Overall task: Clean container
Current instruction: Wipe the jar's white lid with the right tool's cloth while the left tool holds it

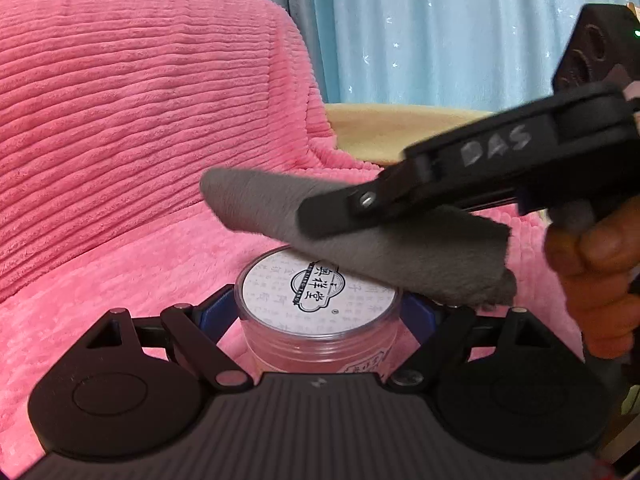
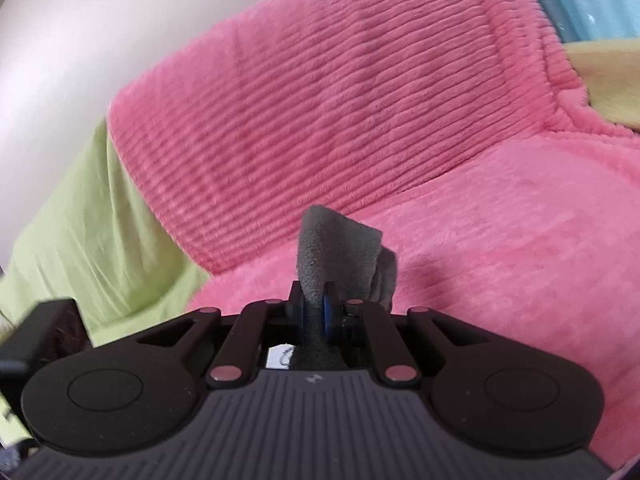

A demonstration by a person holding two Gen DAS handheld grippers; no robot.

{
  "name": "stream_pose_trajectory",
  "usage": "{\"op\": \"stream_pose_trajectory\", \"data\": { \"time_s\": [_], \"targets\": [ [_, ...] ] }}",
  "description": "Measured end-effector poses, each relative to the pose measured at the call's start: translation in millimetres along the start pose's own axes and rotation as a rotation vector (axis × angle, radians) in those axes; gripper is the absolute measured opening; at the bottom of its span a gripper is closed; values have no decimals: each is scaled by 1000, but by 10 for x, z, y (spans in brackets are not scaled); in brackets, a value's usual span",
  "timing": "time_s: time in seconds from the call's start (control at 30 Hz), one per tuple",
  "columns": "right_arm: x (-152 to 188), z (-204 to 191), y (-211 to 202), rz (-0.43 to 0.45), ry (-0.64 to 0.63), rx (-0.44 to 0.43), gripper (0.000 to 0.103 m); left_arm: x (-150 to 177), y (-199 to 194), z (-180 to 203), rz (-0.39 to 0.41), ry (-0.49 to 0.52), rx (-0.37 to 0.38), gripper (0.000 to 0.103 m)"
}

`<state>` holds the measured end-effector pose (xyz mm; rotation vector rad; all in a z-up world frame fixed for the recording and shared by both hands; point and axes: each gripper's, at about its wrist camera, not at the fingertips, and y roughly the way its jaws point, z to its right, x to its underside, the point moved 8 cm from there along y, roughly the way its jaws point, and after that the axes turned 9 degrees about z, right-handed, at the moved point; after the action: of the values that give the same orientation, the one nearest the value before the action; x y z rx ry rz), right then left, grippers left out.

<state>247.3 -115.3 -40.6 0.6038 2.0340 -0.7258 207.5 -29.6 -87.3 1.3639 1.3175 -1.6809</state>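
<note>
A clear round container (image 1: pixel 320 320) with a white printed lid sits between the blue pads of my left gripper (image 1: pixel 320 312), which is shut on its sides. Over the lid's right half lies a folded grey cloth (image 1: pixel 360 232), clamped in my right gripper (image 1: pixel 332 216), which comes in from the right with a hand (image 1: pixel 592 272) behind it. In the right wrist view the grey cloth (image 2: pixel 340 256) stands up out of my right gripper (image 2: pixel 320 312), pinched between its blue pads. The container is hidden in that view.
A pink ribbed blanket (image 1: pixel 140 120) covers a cushion and seat behind and below the container. A light blue curtain (image 1: pixel 460 32) hangs at the back. A yellow-green sheet (image 2: pixel 80 220) lies to the left of the pink blanket (image 2: pixel 360 100).
</note>
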Motion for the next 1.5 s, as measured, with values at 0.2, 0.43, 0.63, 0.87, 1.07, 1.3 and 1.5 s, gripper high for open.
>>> {"op": "stream_pose_trajectory", "data": {
  "time_s": [0.2, 0.43, 0.63, 0.87, 1.07, 1.3, 1.5],
  "targets": [
    [35, -32, -22, -77, -41, 3, 7, 8, 25, 21, -1, 30, 13, 86],
    [112, -177, -67, -113, -40, -86, 8, 14, 28, 11, 3, 32, 12, 86],
    [108, -244, 67, -113, -12, -114, 8, 20, 18, 30, 4, 36, 5, 86],
    [9, -106, 246, -47, -20, -24, 6, 16, 8, 40, 5, 38, 7, 85],
    [0, 8, 108, -56, -32, 20, 6, 19, -8, 13, 4, 21, 27, 85],
    [40, -23, -139, -123, -26, -15, 7, 10, -15, 10, 5, 11, 26, 85],
    [104, -183, -155, -162, -33, -83, 8, 4, -10, 9, 5, 19, 24, 85]
  ]
}}
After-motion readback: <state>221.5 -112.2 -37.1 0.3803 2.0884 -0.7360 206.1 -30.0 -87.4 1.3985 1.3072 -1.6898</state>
